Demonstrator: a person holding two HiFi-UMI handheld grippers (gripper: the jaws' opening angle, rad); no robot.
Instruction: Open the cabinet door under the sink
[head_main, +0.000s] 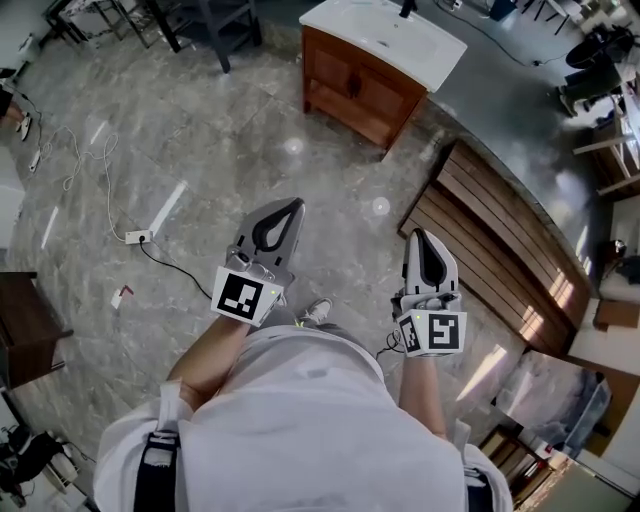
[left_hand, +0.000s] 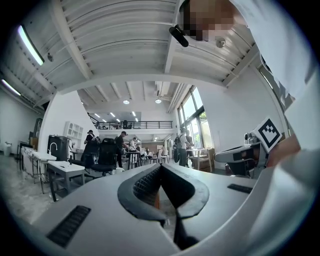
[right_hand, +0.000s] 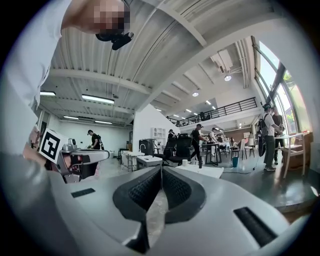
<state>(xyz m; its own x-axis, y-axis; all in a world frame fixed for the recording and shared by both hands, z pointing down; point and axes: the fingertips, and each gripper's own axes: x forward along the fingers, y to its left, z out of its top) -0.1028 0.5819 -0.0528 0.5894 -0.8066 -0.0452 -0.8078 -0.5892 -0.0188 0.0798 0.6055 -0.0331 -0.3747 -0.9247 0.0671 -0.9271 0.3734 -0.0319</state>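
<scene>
The wooden sink cabinet (head_main: 356, 92) with a white basin top (head_main: 385, 32) stands far ahead on the grey floor, its doors closed. I hold both grippers close to my body, well short of it. My left gripper (head_main: 295, 205) points toward the cabinet, its jaws pressed together on nothing; in the left gripper view the left gripper (left_hand: 160, 166) tips touch. My right gripper (head_main: 418, 235) is likewise shut and empty, and in its own view the right gripper (right_hand: 161, 169) shows ribbed pads meeting. Both gripper views look level across the hall.
A white power strip (head_main: 139, 237) with a trailing cable lies on the floor at the left. A slatted wooden platform (head_main: 500, 240) runs along the right. A dark table (head_main: 25, 320) stands at the left edge. People, desks and office chairs (left_hand: 105, 152) fill the far hall.
</scene>
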